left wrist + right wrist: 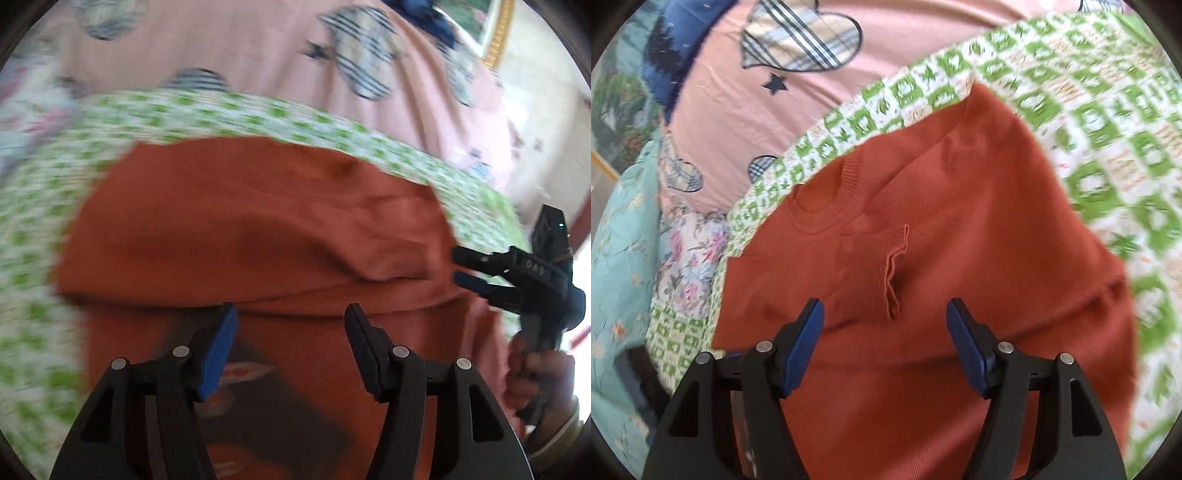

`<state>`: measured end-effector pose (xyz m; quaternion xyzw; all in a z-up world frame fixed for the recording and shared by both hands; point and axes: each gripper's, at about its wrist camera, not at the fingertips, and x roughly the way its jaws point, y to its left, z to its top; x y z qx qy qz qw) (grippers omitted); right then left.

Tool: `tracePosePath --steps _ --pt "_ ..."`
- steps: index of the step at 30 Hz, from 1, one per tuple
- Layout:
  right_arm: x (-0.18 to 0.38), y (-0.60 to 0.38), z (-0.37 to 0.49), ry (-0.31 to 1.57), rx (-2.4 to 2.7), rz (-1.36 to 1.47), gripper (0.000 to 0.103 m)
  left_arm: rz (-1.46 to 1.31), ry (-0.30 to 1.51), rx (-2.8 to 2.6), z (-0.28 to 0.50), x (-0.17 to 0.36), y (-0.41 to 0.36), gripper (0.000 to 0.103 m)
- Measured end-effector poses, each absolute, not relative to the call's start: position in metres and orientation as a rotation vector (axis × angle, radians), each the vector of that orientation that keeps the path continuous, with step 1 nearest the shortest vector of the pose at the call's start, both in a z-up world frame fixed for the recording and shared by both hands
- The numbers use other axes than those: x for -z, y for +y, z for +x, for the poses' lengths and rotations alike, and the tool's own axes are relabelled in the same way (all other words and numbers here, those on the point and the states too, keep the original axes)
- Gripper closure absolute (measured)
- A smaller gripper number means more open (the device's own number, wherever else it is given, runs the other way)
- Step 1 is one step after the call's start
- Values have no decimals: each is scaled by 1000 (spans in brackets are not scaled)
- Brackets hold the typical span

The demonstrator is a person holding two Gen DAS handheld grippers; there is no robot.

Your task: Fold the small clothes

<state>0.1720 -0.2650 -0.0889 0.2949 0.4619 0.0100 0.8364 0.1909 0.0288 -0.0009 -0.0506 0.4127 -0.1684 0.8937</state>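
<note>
You were working on a bed: a pink sheet (713,110) printed with plaid hearts, and over it a green-and-white checked cloth (1108,122) that served as your folding surface. On that cloth lay the rust-orange top (960,229), the task's garment, with its ribbed neckline (827,206) toward the far left in the right wrist view. It looked partly folded at most — a sleeve or side panel seemed turned in across the chest, its hemmed edge making a wavy ridge near the middle, and in the left wrist view a layer lay doubled over across the width. The body was not yet squared into a compact packet, so I judge more folds and some smoothing were left. Your left gripper (291,314) stood open above the cloth, nothing between its pads. Your right gripper (884,314) stood wide too — empty, poised low over the garment's middle.
</note>
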Motion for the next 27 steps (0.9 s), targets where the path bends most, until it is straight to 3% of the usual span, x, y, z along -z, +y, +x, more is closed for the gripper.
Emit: tracePosePath --steps 3,4,5,6,12,19,21,27 --pt "105 -256 195 1014 -54 643 38 -160 852 109 191 6 94 43" --pt "105 -252 201 1016 -85 646 50 -207 876 68 196 12 112 44" --pt "103 -248 206 1021 -114 646 91 -232 896 48 201 17 123 44" --pt "95 -246 209 1009 -137 646 98 -242 916 33 207 22 132 45" --pt "6 -276 182 770 -150 597 98 -214 947 0 235 37 130 47" --pt "63 -329 173 901 37 625 98 -202 922 -38 240 41 119 53" --pt "69 -328 172 912 36 626 98 -165 908 -46 234 40 116 58" --pt "25 -306 169 769 -81 555 98 -400 897 -18 232 46 152 59"
